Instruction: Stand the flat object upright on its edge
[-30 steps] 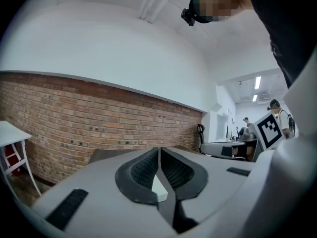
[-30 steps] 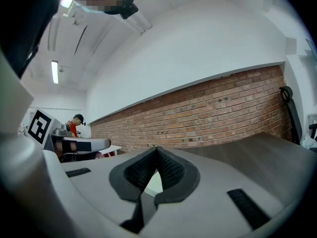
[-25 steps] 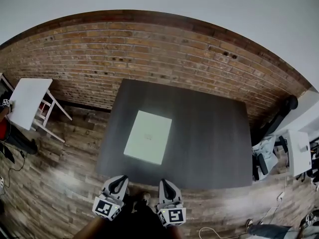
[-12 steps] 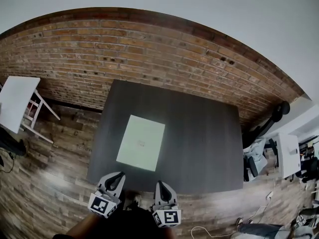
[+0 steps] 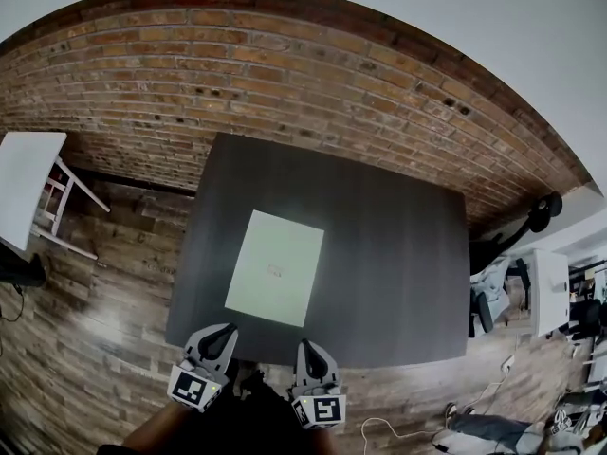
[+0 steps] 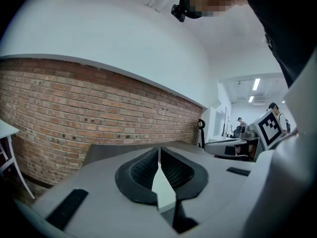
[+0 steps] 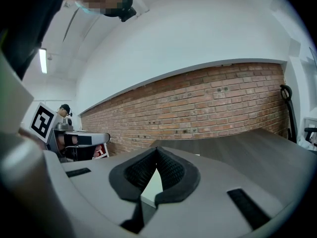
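Note:
A flat pale rectangular board (image 5: 275, 267) lies face down on the dark table (image 5: 398, 254), left of its middle and close to the near edge. My left gripper (image 5: 220, 332) hovers just short of the table's near edge, shut and empty. Beside it my right gripper (image 5: 306, 347) is also shut with nothing in it. In the left gripper view the board (image 6: 162, 188) shows as a pale sliver behind the closed left gripper (image 6: 159, 155). The right gripper view shows the board (image 7: 151, 188) the same way past the closed right gripper (image 7: 157, 152).
A brick wall (image 5: 285, 83) runs behind the table. A white side table (image 5: 24, 188) stands at the far left on the wooden floor (image 5: 104, 292). Desks and office gear (image 5: 541, 297) crowd the right. Another person (image 6: 273, 112) stands far off in the left gripper view.
Both grippers have edged toward the table's near edge and a little lower. The view has shifted, so the table and board sit slightly lower and nearer in the picture. The board has not moved.

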`<action>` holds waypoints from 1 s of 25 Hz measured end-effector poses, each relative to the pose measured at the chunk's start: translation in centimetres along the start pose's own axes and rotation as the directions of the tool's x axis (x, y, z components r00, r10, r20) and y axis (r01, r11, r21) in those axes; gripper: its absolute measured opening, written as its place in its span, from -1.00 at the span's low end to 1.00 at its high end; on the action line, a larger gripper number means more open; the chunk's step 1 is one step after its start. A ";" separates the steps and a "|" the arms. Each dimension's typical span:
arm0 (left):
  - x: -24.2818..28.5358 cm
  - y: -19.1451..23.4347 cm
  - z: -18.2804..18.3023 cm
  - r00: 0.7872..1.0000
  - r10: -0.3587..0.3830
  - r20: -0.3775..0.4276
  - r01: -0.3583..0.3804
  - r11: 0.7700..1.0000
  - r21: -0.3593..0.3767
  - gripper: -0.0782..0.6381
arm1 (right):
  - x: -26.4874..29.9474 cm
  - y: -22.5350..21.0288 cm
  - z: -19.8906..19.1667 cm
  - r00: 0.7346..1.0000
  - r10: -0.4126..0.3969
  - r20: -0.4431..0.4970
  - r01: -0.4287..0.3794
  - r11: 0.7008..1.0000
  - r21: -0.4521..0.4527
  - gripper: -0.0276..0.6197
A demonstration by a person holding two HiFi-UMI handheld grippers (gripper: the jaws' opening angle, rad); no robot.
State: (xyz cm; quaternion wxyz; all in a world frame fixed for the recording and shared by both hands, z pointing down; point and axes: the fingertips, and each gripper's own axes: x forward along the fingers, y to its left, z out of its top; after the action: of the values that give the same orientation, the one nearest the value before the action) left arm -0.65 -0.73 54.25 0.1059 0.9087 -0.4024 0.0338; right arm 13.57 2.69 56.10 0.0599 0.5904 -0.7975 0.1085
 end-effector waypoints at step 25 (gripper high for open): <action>3.3 6.4 -15.0 0.973 0.016 -0.228 -0.014 1.000 0.013 -0.66 | 5.5 -1.7 -9.8 0.990 -0.012 -0.143 0.019 0.999 0.049 -0.84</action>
State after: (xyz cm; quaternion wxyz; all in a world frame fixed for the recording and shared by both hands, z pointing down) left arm -2.82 -3.99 70.45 0.1459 0.8963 -0.3943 0.1412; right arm 13.21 -0.52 67.00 0.1029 0.5885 -0.7837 0.1699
